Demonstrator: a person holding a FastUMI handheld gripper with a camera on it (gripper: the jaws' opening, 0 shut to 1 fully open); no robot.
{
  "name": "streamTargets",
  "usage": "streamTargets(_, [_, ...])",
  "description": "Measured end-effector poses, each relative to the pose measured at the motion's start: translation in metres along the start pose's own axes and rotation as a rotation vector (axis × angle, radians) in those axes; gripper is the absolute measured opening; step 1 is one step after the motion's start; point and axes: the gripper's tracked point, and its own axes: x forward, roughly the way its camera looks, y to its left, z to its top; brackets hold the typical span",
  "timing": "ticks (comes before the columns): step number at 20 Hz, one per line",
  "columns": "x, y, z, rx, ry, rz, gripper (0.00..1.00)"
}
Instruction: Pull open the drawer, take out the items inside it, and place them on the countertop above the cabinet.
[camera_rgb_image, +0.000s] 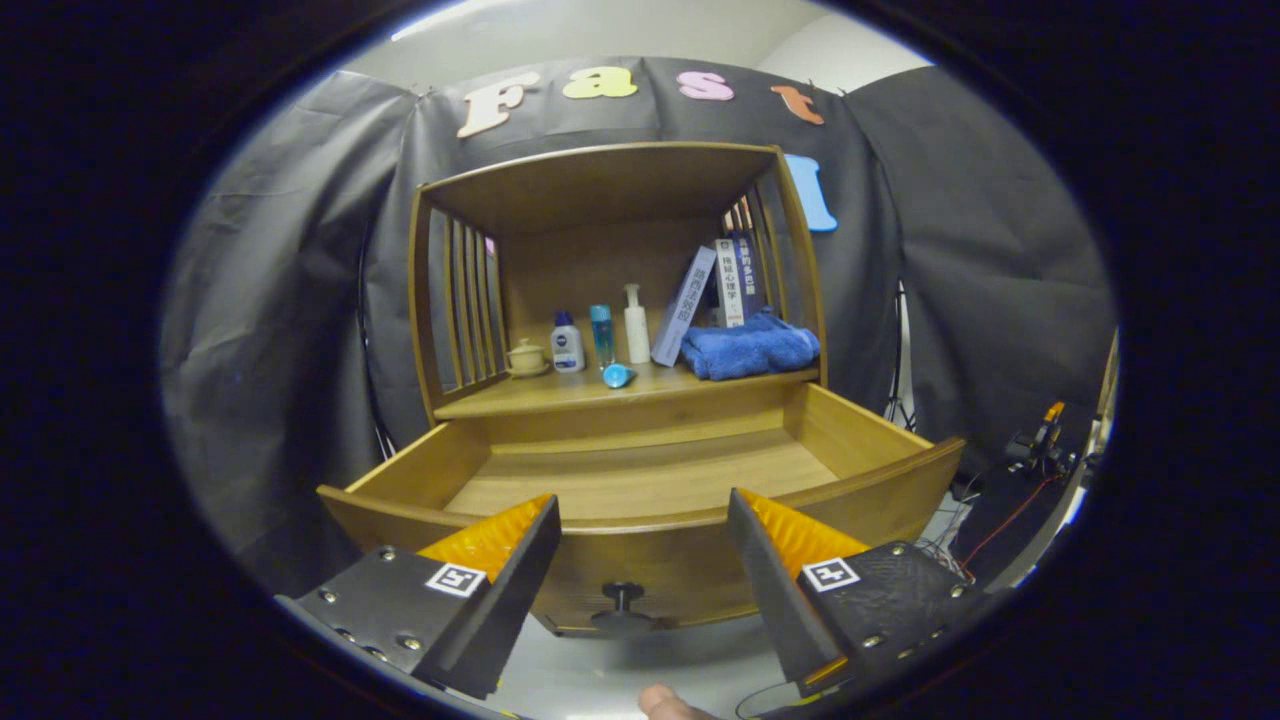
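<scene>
The gripper (640, 520) sits low in the frame with its two fingers spread wide apart and nothing between them but open air. Just ahead of them, in the lower centre, the wooden drawer (640, 480) is pulled fully out of the cabinet (600, 190). The part of its floor that shows is bare wood. Its front panel curves across between the fingertips, and the dark round knob (622, 600) on that panel hangs below and between the fingers, not touched by either.

Above the drawer, in the middle of the frame, the countertop (560, 395) carries a row of things. From the left: a small lidded cup (527, 357), a white bottle with a blue cap (567, 345), a tall blue bottle (601, 337), and a white pump bottle (636, 326). A small blue tube (619, 375) lies on its side near the front edge. To the right, books (715, 290) lean against the slatted side, and a folded blue towel (750, 346) rests in front of them.

A fingertip (665, 703) shows at the bottom centre. Cables (1000, 515) trail at the lower right.
</scene>
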Motion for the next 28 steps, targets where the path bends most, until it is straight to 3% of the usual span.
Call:
streamTargets(3, [0.005, 0.0, -0.015, -0.022, 0.013, -0.005, 1.0])
streamTargets(10, [0.012, -0.004, -0.007, -0.015, -0.101, 0.025, 0.99])
streamTargets(21, [0.088, 0.003, 0.018, 0.024, -0.127, 0.054, 0.99])
streamTargets(28, [0.144, 0.009, 0.019, -0.005, -0.065, 0.05, 0.99])
